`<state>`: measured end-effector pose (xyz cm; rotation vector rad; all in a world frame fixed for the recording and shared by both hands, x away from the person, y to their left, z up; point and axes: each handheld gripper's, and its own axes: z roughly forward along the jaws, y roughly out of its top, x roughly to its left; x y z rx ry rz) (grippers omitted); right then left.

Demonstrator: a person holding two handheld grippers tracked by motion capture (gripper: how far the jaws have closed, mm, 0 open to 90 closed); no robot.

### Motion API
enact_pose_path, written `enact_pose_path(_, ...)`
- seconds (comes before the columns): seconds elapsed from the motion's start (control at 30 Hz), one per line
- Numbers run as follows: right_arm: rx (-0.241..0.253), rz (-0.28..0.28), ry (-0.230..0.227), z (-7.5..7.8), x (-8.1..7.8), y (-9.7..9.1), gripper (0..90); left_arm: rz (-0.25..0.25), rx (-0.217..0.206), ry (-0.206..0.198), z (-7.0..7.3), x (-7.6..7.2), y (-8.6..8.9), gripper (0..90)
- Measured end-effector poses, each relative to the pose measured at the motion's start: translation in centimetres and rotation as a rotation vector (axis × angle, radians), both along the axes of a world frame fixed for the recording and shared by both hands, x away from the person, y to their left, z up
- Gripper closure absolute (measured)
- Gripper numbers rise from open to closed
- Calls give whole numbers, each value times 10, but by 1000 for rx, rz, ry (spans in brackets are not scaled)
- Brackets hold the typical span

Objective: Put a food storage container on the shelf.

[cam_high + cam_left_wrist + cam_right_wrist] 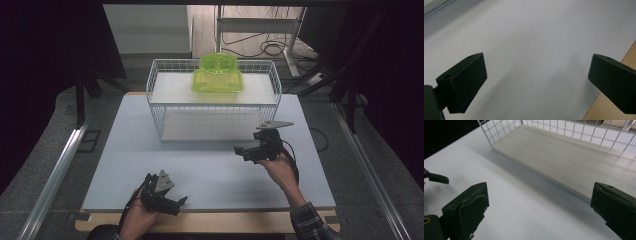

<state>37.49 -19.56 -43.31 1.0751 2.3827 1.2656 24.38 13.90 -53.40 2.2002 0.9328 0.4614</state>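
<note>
Both grippers hover empty over the bench [210, 170], jaws spread. The right gripper [248, 151] is near the wire rack [159, 107]; the left gripper [176, 205] is at the near edge.

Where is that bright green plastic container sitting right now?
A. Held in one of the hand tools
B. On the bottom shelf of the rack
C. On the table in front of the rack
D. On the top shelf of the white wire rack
D: the high view shows the green container resting on the upper shelf of the white wire rack, while both tools are open and hold nothing.
</note>
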Motion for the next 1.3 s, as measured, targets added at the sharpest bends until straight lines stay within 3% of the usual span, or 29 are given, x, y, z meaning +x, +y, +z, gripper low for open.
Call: enact_pose_path(1.3, -36, 8, -34, -21, -41, -14, 14, -8, -18, -22, 1, -2, 1, 18)
